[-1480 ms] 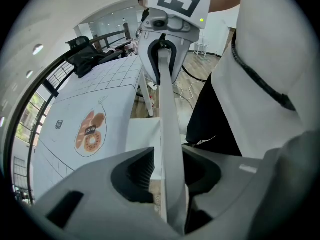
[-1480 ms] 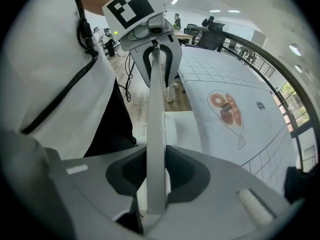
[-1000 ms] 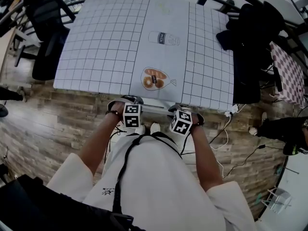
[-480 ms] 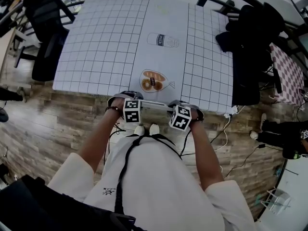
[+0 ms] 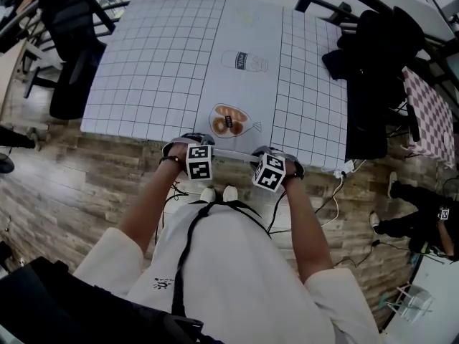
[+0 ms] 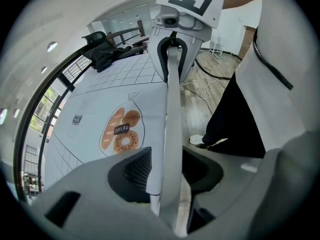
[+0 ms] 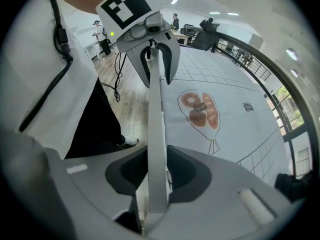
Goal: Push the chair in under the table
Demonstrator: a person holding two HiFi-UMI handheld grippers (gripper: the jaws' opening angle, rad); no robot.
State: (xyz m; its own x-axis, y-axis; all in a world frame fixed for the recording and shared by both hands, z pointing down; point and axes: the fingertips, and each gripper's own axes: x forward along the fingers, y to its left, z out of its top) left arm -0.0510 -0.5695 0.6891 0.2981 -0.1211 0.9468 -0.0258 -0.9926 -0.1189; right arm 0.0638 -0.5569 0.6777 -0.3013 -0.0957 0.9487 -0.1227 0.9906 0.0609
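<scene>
Your left gripper (image 5: 192,147) and right gripper (image 5: 265,156) straddle the chair's top rail (image 5: 231,153) unclenched, the right's jaws just opening. The rail sits mid-frame at the surface (image 5: 143,84) edge. Push on and it may strike that edge, or a gripper may slip off.

Table cover (image 5: 179,56): white sheet, matt, smooth, black printed grid; paper or vinyl, cannot tell.
Chair top rail (image 6: 172,129), at near table edge: pale grey, smooth, faint sheen, plastic-looking.
Floor (image 5: 79,185): wood-grain planks, grey-brown, satin.
Person's top (image 5: 237,278): white cloth, matt.
Garment (image 5: 380,41), far right table corner: black cloth, matt.
</scene>
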